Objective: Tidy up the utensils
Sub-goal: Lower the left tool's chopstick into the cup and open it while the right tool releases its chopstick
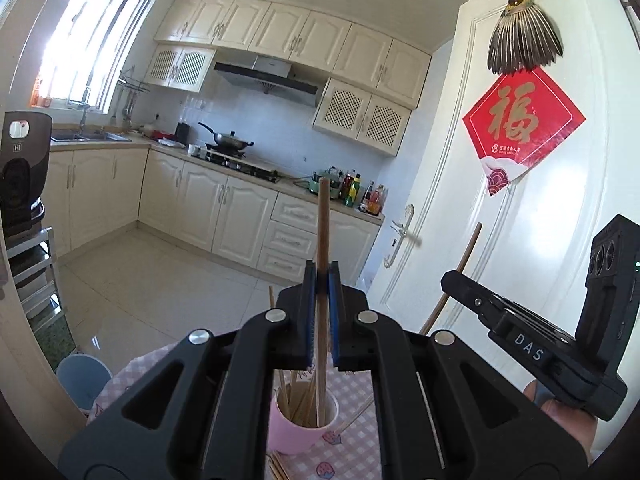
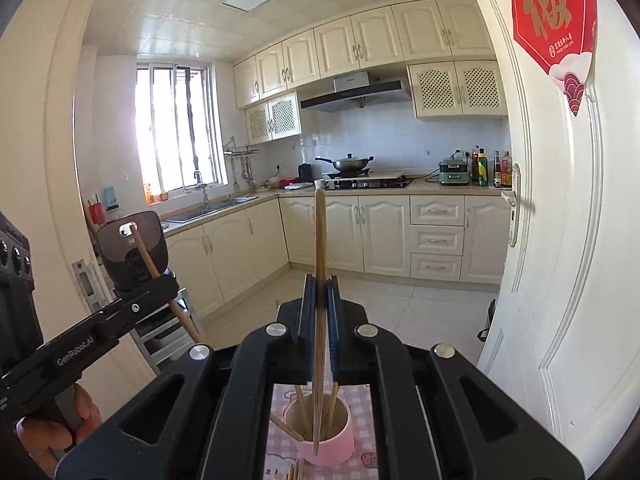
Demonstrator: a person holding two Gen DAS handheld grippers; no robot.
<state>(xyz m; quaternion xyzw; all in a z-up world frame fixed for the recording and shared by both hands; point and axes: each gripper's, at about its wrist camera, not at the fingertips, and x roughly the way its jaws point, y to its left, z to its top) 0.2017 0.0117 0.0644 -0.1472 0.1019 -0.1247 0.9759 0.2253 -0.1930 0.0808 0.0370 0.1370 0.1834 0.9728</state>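
Observation:
My left gripper (image 1: 322,280) is shut on a wooden chopstick (image 1: 323,220) that stands nearly upright, its lower end at the mouth of a pink cup (image 1: 296,436) holding several chopsticks. To its right, my right gripper (image 1: 452,280) grips a second chopstick (image 1: 469,254). In the right wrist view, my right gripper (image 2: 321,284) is shut on its upright chopstick (image 2: 320,232), whose tip hangs over the pink cup (image 2: 332,452). My left gripper (image 2: 168,280) shows at the left with its slanted chopstick (image 2: 144,256).
Loose chopsticks (image 1: 280,468) lie on the pink checked tablecloth (image 1: 352,452) near the cup. A white door (image 1: 520,240) stands at the right, a blue bin (image 1: 82,376) on the floor at the left. A dark appliance (image 2: 132,248) sits on a rack.

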